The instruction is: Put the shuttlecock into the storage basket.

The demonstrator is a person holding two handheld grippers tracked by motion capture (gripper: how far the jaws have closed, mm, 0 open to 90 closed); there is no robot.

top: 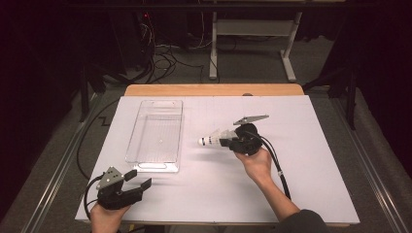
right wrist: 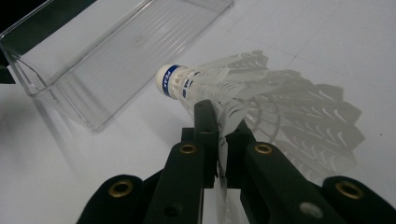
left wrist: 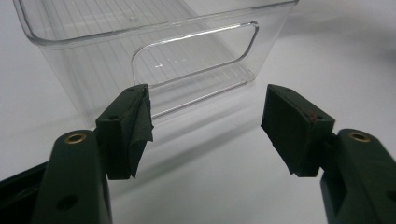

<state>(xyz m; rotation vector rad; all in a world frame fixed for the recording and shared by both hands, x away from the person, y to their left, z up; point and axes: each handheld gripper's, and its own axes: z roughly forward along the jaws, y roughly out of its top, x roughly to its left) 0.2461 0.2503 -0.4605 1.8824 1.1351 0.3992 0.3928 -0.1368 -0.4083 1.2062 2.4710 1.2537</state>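
A white feather shuttlecock (top: 212, 140) with a blue band on its cork (right wrist: 173, 80) hangs just above the white table, cork toward the clear bin. My right gripper (top: 227, 142) is shut on its feather skirt (right wrist: 243, 100), the jaws pinching the feathers edge-on. A clear plastic bin (top: 156, 135) lies lengthwise left of the shuttlecock; nothing lies in it. My left gripper (top: 138, 179) rests near the table's front left corner, open with nothing between its pads (left wrist: 135, 130). It faces the bin's near end wall (left wrist: 187, 60) with its cut-out handle.
White sheet (top: 301, 160) covers the table; a wooden edge (top: 214, 89) shows at the back. Cables trail from both grippers off the front. Beyond the table are a desk frame (top: 252, 34) and loose cables on the floor.
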